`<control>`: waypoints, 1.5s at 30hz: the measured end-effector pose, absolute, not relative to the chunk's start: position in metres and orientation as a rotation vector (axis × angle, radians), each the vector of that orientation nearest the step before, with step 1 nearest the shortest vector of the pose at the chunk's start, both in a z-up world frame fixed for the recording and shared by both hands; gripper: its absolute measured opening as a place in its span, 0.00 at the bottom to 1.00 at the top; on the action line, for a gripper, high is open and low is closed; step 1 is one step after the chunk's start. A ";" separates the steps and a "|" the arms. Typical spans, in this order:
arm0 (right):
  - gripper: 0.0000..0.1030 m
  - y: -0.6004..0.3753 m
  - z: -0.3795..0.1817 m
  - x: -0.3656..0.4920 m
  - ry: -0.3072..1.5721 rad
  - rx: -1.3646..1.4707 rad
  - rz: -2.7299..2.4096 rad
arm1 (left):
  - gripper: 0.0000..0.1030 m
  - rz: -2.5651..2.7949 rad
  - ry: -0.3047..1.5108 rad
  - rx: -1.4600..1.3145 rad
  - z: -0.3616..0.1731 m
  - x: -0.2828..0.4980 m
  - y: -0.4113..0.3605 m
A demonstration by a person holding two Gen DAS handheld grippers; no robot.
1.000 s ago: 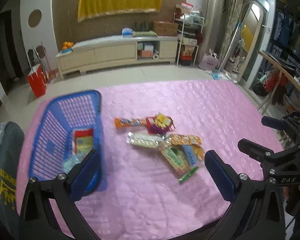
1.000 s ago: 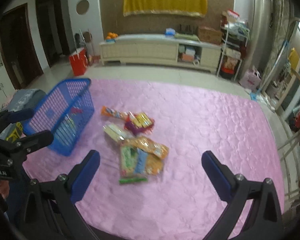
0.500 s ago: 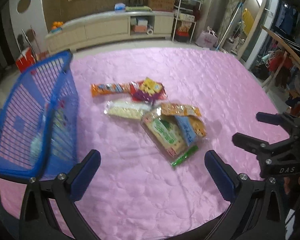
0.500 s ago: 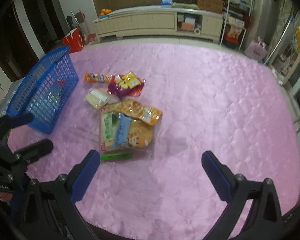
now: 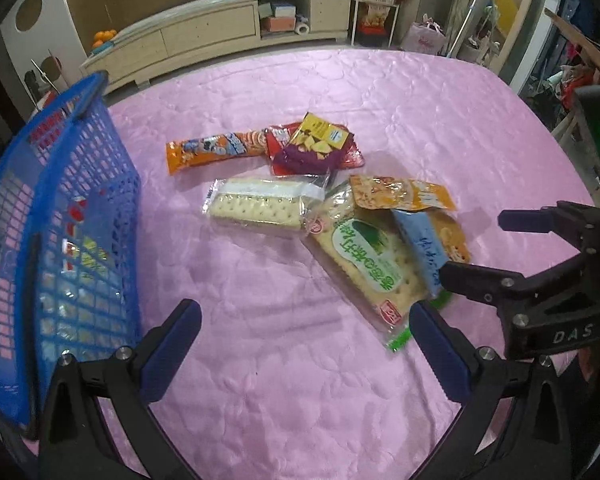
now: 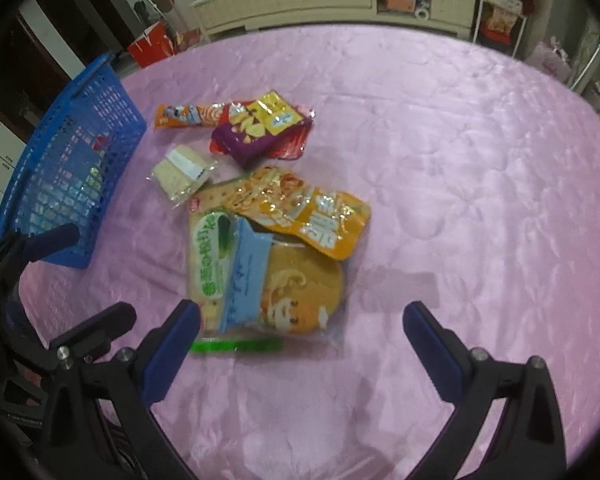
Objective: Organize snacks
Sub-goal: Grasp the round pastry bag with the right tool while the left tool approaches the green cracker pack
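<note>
My right gripper [image 6: 300, 336] and left gripper [image 5: 304, 332] hang spread wide, empty, just short of the snack pile [image 6: 260, 240] on the pink cloth [image 6: 440, 200]. Blue basket [image 6: 72, 168] stands left of the pile, a few packets inside.

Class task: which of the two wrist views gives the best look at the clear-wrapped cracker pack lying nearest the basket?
The left wrist view. There the cracker pack lies broadside, its whole length and rows of crackers plain to see. The right wrist view shows it end-on, foreshortened and small, beside the blue basket.
</note>
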State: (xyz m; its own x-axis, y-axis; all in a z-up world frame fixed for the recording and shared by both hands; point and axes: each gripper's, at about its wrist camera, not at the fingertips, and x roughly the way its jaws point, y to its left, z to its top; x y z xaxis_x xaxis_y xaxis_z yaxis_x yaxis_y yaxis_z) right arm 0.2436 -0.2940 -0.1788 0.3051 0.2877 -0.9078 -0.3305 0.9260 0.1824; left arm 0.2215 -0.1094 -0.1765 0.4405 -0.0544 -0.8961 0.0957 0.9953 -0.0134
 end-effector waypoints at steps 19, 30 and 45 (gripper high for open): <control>0.59 -0.316 -0.189 0.249 1.174 -0.062 0.440 | 1.00 -0.106 1.169 -0.099 -0.191 0.233 -0.109; 0.59 -0.355 -0.160 0.237 1.065 -0.077 0.324 | 1.00 -0.063 1.202 -0.159 -0.202 0.253 -0.134; 0.59 -0.364 -0.185 0.245 1.083 -0.066 0.255 | 1.00 0.082 1.249 -0.111 -0.243 0.290 -0.160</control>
